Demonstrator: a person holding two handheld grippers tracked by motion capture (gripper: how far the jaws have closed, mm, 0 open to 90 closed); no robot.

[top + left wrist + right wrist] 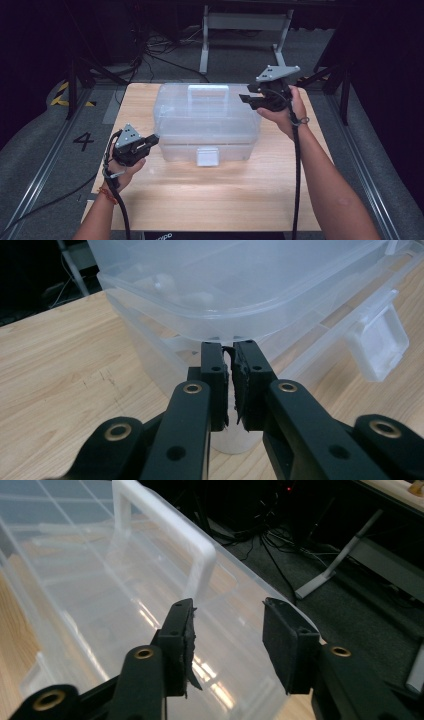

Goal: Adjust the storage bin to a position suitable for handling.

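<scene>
A clear plastic storage box [207, 120] with a white top handle [208, 91] and a front latch [208, 156] stands at the middle back of the wooden table [210, 200]. My left gripper [151, 141] is low at the box's left front corner. In the left gripper view its jaws [231, 347] are shut, tips right under the lid rim [240, 315], with nothing visibly between them. My right gripper [248, 100] hovers at the box's right back corner. In the right gripper view it [229, 611] stands open over the lid [100, 595], near the handle [165, 530].
The box takes up the table's back half, and bare wood lies in front of it. Behind the table stand a grey metal frame [245, 22] and floor cables [160, 55]. Black stands [75, 80] flank the table's back corners.
</scene>
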